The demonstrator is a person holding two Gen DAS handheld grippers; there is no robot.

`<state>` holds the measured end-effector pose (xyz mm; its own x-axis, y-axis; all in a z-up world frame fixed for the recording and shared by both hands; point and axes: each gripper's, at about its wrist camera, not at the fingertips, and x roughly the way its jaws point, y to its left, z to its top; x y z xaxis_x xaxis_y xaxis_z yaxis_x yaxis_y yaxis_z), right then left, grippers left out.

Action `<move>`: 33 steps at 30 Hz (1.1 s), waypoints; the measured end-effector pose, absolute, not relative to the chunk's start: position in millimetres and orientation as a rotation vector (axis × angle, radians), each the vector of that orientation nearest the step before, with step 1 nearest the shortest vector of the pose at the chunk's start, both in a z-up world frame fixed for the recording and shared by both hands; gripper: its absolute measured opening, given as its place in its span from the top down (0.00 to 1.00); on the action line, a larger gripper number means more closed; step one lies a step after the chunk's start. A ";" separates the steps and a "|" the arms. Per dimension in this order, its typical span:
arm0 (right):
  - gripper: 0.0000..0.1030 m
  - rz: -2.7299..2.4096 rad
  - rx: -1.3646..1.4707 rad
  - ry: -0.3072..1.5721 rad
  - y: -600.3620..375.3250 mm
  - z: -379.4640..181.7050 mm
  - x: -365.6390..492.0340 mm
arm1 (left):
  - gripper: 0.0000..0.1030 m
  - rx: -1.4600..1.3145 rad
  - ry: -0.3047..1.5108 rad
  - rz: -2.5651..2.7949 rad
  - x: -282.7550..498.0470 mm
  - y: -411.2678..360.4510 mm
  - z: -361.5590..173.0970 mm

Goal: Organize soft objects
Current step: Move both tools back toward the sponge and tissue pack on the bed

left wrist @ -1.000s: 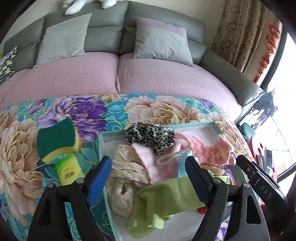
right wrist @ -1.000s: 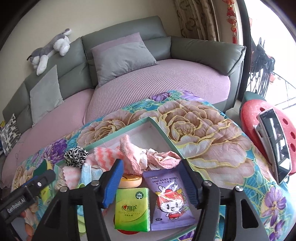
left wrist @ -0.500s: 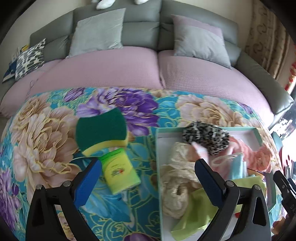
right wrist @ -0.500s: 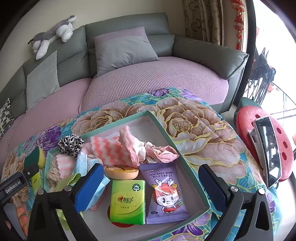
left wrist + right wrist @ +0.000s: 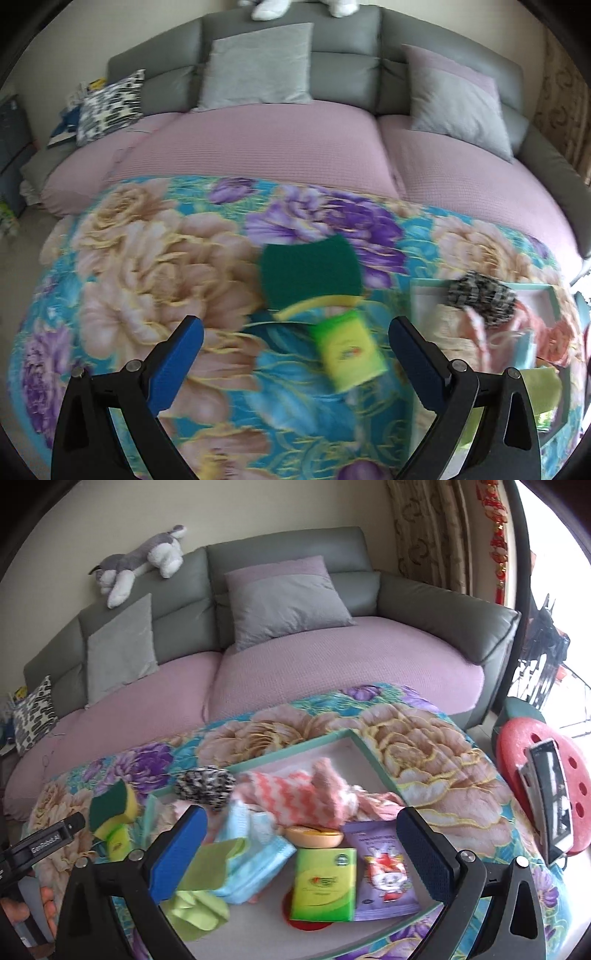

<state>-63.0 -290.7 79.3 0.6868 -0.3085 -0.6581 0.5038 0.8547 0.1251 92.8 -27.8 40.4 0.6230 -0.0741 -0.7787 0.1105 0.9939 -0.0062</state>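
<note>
Green-topped yellow scouring sponge (image 5: 310, 275) and lime-green tissue pack (image 5: 349, 354) lie outside the box, centre of left view, on floral-covered bench (image 5: 147, 266). Left gripper (image 5: 295, 354) jaws just opened wide, empty, likely framing them. Right gripper (image 5: 301, 849) likewise wide over teal-rimmed box (image 5: 373, 760), already filled.

Blurred by motion in the left wrist view: sponge (image 5: 310, 273), yellow-green packet (image 5: 347, 356), tray (image 5: 417, 291) contents. Cut off at the top edge there: plush toy (image 5: 266, 7). Half hidden under the tissue pack (image 5: 323, 884) in the right wrist view: red disc (image 5: 308, 921). Print on the purple wipes pack (image 5: 384, 871) too smeared to read.
</note>
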 end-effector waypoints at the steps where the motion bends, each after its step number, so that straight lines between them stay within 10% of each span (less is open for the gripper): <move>1: 0.00 -0.447 0.306 0.675 -285.2 79.7 -59.8 | 0.03 0.044 0.891 -0.085 93.4 -21.7 41.5; 33: 0.00 0.009 0.172 0.779 -124.6 25.8 36.7 | 0.03 -0.119 1.008 0.073 115.6 88.2 6.1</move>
<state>36.7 -124.6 25.8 0.7122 0.0714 -0.6983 0.0556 0.9860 0.1575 115.6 88.2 6.1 0.5317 0.0062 -0.8469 -0.1163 0.9910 -0.0658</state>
